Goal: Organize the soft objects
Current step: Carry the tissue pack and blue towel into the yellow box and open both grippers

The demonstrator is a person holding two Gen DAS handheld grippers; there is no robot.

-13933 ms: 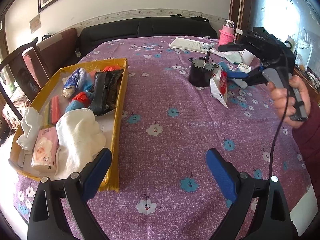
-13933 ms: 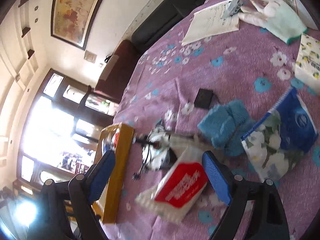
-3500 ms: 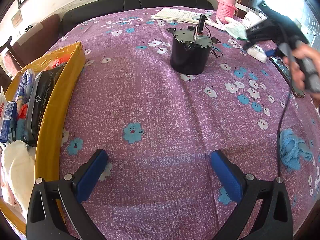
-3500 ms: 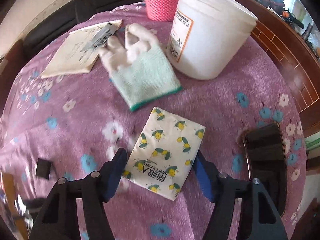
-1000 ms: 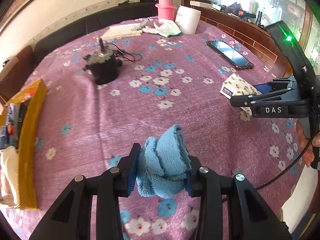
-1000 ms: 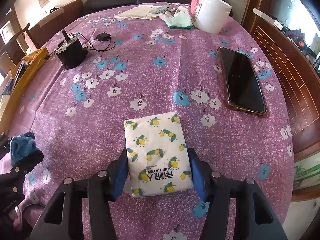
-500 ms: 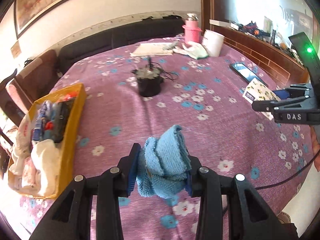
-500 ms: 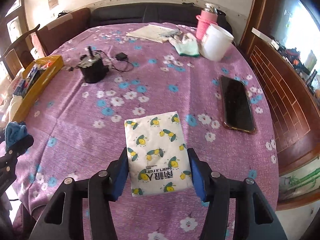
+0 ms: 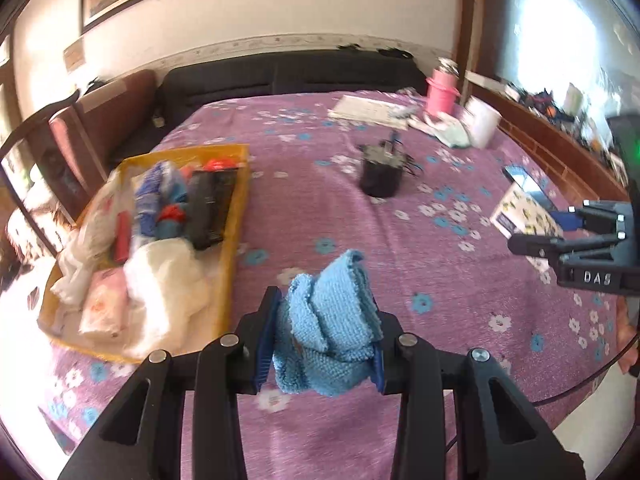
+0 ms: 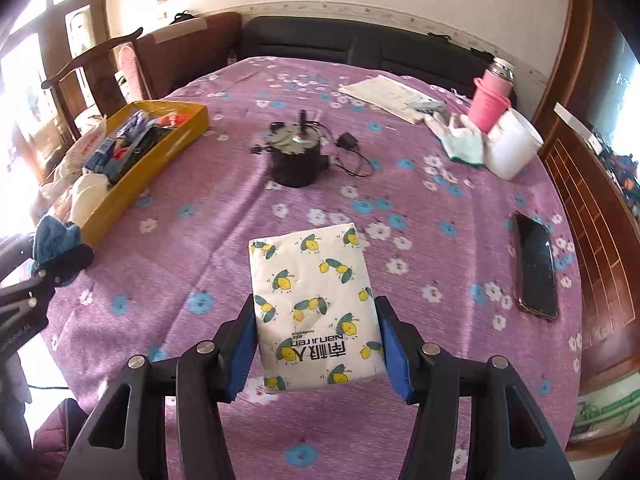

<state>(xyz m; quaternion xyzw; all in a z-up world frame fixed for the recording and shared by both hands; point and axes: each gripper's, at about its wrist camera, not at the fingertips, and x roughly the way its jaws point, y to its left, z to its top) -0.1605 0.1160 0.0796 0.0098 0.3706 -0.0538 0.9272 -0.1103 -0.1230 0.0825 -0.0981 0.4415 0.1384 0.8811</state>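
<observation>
My left gripper [image 9: 323, 336] is shut on a bunched blue knitted cloth [image 9: 328, 320] and holds it above the purple flowered tablecloth, just right of the yellow tray [image 9: 236, 216]. My right gripper [image 10: 318, 344] is shut on a white tissue pack with a lemon print [image 10: 316, 308], lifted over the table. The right wrist view catches the blue cloth [image 10: 54, 240] in the left gripper at the left edge, near the tray [image 10: 144, 168]. In the left wrist view the right gripper [image 9: 560, 228] holds the tissue pack [image 9: 520, 212] at the right. The tray holds several soft items: white cloths, packets, dark pouches.
A black round device [image 10: 298, 156] with a cable stands mid-table. At the far right are a white tub [image 10: 512, 148], a pink bottle [image 10: 490, 96], a glove [image 10: 460, 136] and papers [image 10: 384, 92]. A phone [image 10: 536, 264] lies near the right edge. Chairs stand behind the tray.
Both grippers have risen and swung left toward the yellow tray, each keeping its load. The tray has come into fuller view in both views.
</observation>
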